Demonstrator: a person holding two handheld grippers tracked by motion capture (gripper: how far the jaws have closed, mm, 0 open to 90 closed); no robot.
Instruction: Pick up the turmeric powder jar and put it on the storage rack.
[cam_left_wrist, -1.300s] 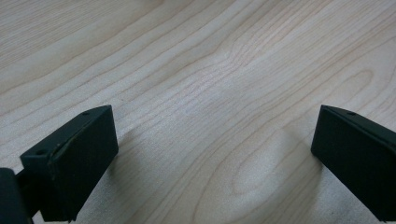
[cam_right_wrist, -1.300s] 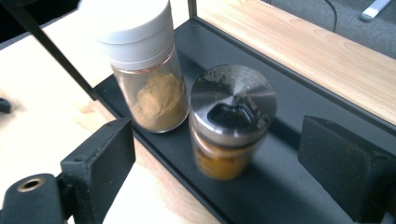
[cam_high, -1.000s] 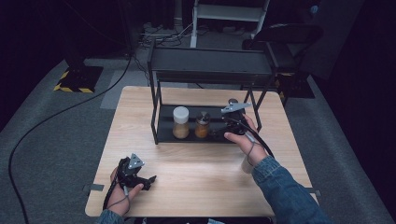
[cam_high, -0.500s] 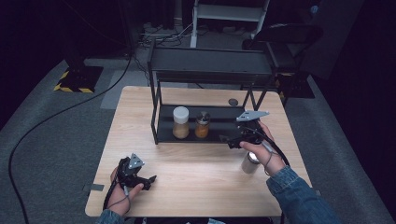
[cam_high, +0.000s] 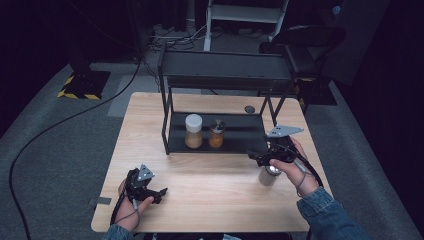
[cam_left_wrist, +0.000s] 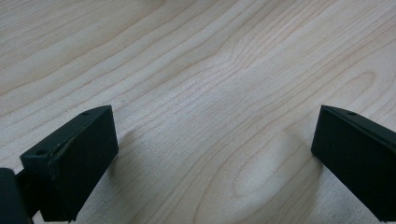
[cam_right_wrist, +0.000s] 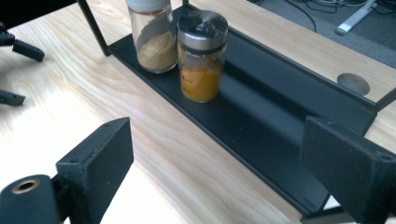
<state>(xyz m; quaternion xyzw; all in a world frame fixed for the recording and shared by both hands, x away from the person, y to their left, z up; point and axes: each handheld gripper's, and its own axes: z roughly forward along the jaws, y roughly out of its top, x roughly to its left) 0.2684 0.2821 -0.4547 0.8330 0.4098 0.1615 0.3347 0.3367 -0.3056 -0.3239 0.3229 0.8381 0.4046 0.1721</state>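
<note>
Right gripper (cam_high: 260, 158) poised above the table (cam_high: 210, 180), jaws spread wide and empty. Just beneath the holding hand, standing upright: a small steel-capped jar (cam_high: 270, 176), probably light, rigid and slick, likely glass and breakable; best pinched across the body below the cap. Beyond the jaws, on the black rack's (cam_right_wrist: 280, 135) lower shelf: an orange spice jar (cam_right_wrist: 201, 56), then a white-lidded one (cam_right_wrist: 152, 35). Far off, left gripper (cam_high: 152, 192) likewise gaping, empty.
</note>
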